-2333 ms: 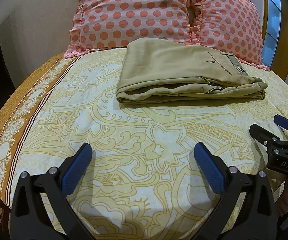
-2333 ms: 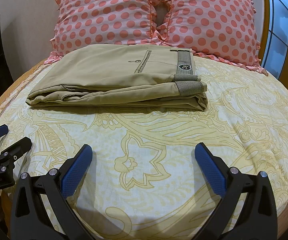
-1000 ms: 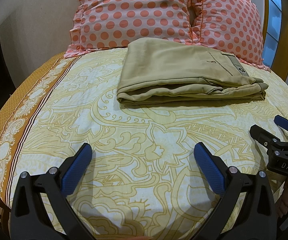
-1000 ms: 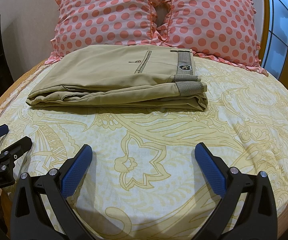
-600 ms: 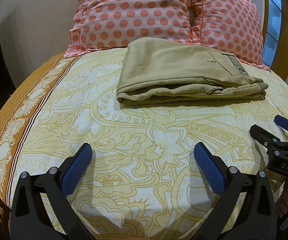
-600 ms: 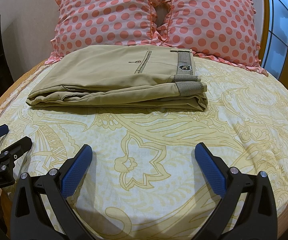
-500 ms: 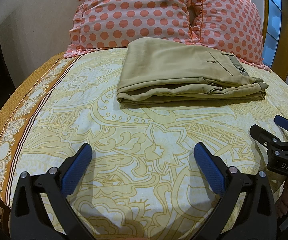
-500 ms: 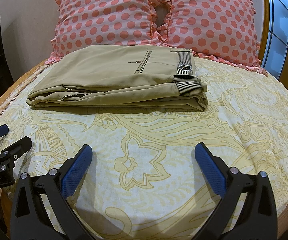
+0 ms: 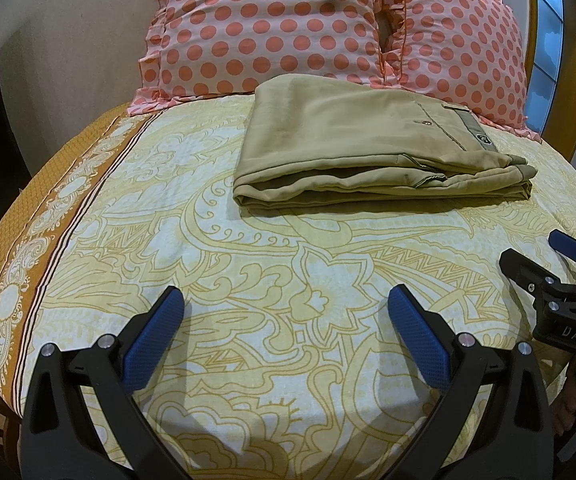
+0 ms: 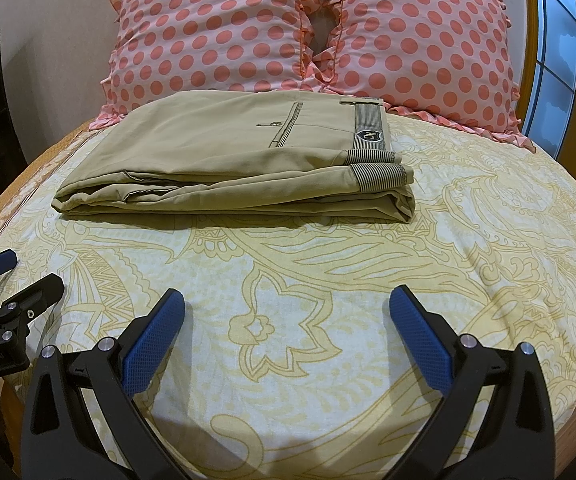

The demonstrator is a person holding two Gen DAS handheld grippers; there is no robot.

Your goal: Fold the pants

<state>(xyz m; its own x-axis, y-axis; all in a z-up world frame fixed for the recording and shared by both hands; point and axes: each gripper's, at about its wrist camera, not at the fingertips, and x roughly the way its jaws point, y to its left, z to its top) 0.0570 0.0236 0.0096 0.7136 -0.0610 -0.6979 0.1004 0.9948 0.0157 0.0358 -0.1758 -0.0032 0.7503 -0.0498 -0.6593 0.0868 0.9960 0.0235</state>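
Khaki pants [image 9: 368, 152] lie folded in a flat rectangle on the bed, just in front of the pillows; they also show in the right wrist view [image 10: 240, 160], waistband to the right. My left gripper [image 9: 286, 316] is open and empty over the bedspread, well short of the pants. My right gripper [image 10: 288, 316] is open and empty too, also short of the pants. Each gripper shows at the edge of the other's view: the right one [image 9: 544, 256] and the left one [image 10: 20, 276].
The bed has a yellow patterned bedspread [image 9: 248, 280] with an orange border on the left [image 9: 12, 264]. Two pink polka-dot pillows [image 10: 208, 36] [image 10: 420, 40] lean at the head. A window with a wooden frame [image 10: 556, 40] is at the right.
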